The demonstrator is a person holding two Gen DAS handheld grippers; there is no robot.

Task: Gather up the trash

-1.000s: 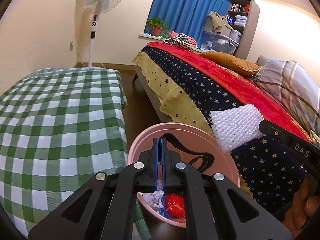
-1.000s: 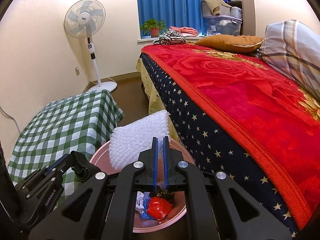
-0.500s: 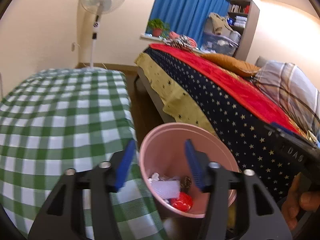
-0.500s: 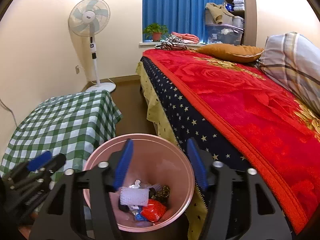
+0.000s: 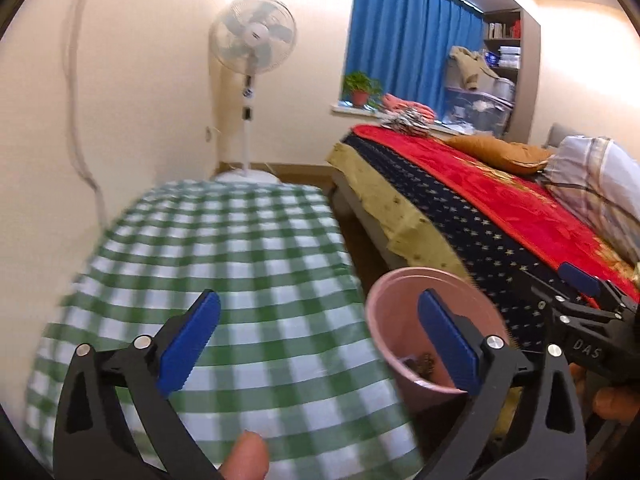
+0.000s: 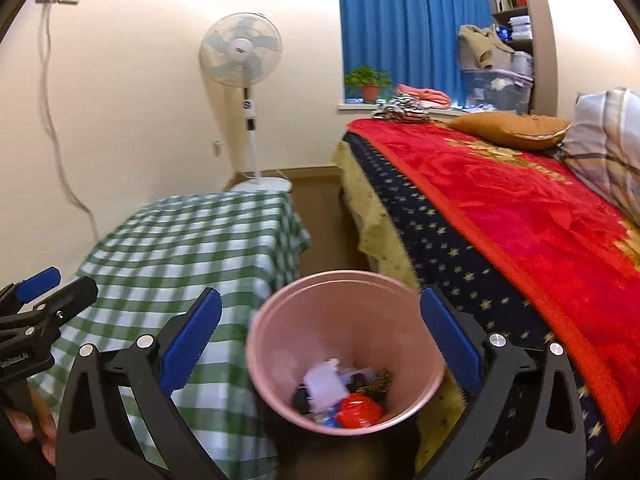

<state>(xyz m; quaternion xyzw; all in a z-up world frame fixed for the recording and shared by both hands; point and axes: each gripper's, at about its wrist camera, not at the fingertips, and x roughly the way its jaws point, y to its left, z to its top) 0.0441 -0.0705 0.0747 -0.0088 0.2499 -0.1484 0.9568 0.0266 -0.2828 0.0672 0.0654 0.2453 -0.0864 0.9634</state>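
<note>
A pink bin (image 6: 340, 320) stands on the floor between the checked table and the bed. Inside it lie a white foam net (image 6: 326, 380), a red wrapper (image 6: 358, 410) and other dark scraps. My right gripper (image 6: 320, 304) hangs above the bin's mouth, its jaws opening wide with nothing held between them. My left gripper (image 5: 318, 308) is over the table's near edge, to the left of the pink bin (image 5: 400, 320). Its jaws are opening too, and nothing is in them.
A table with a green checked cloth (image 5: 240, 260) fills the left. A bed with a red blanket (image 6: 520, 208) and pillows runs along the right. A standing fan (image 6: 240, 56) is by the far wall. A thumb (image 5: 244, 456) shows at the bottom edge.
Both grippers went from shut to wide open. The white foam net left the right gripper and now lies in the bin. Both grippers drew back and up, the left swinging over the table.
</note>
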